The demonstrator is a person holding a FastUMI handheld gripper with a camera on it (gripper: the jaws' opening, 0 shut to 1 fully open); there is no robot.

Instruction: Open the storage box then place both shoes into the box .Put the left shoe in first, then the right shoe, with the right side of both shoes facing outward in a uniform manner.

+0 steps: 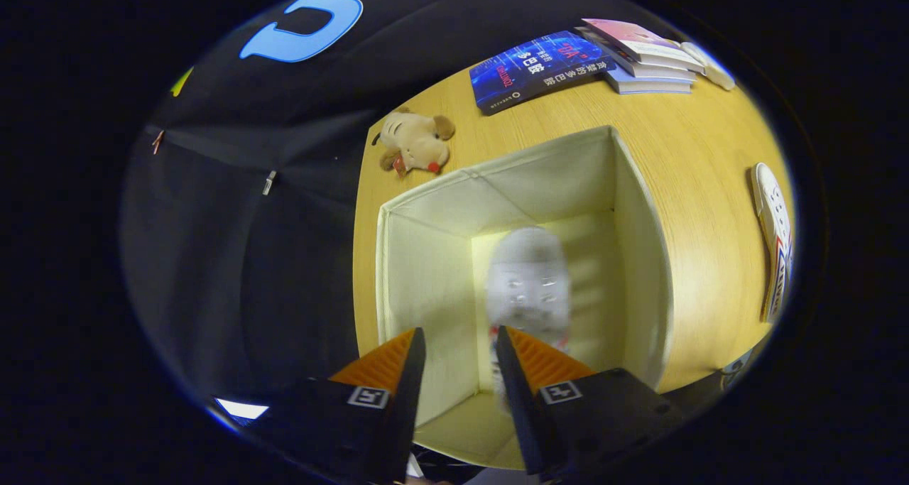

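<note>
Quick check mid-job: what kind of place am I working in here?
Likely a staged booth, not a home: a wooden table against a black cloth wall, with books, a plush dog and an open box laid out. The tongs hang open above a shoe in the box.

Looking down into the open box [643, 258] on the table [703, 158]. One shoe [527, 286], blurred, lies inside on the box floor, just ahead of my gripper [460, 339]. Fingers are parted with a gap between them, pressing on nothing; whether the right finger touches the shoe's heel I cannot tell. Second shoe [774, 240] lies on the table right of the box, well apart. Beyond the box: a plush dog [415, 142], a blue book [540, 69], a book stack [650, 55].
</note>
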